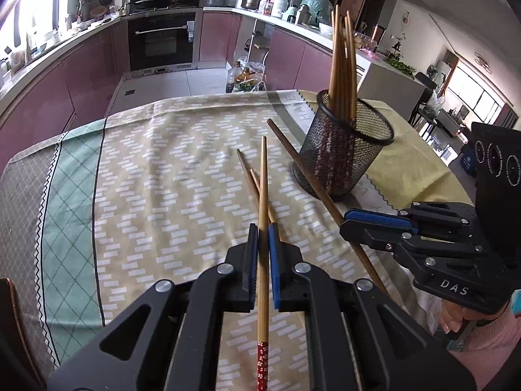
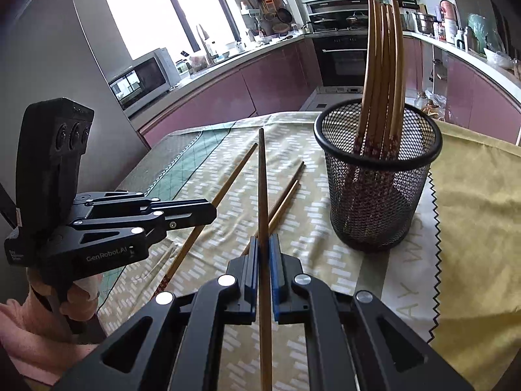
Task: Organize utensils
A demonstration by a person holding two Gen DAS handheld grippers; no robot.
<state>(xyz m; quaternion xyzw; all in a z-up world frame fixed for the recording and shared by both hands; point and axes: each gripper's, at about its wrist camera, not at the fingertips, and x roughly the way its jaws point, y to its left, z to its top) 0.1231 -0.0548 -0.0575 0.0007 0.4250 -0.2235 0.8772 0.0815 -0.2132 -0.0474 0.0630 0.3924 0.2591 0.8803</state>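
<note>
Each gripper, left gripper point(image 1: 263, 228) and right gripper point(image 2: 264, 239), clamps one chopstick point(image 1: 263, 195) point(image 2: 263, 179) beside the mesh holder point(image 1: 345, 156); two chopsticks point(image 2: 286, 195) lie on the desk.

White capitals "DAS" on the black body of the right tongs point(image 1: 379, 223), seen from the left wrist view; the word may run on past what shows. "GenRobot.AI" in pale lettering on the side of the left tongs point(image 2: 208, 213), seen from the right wrist view. A small label strip lower on that same body, too small to read. Grey band of the cloth point(image 1: 302, 110) on the counter carries pale capitals: "HA" plus one or two more letters beside the mesh cup point(image 1: 345, 150), unclear. The same band in the right wrist view point(image 2: 407, 299) shows sideways capitals, roughly "AY" and "W", partly hidden, not readable as a word.
</note>
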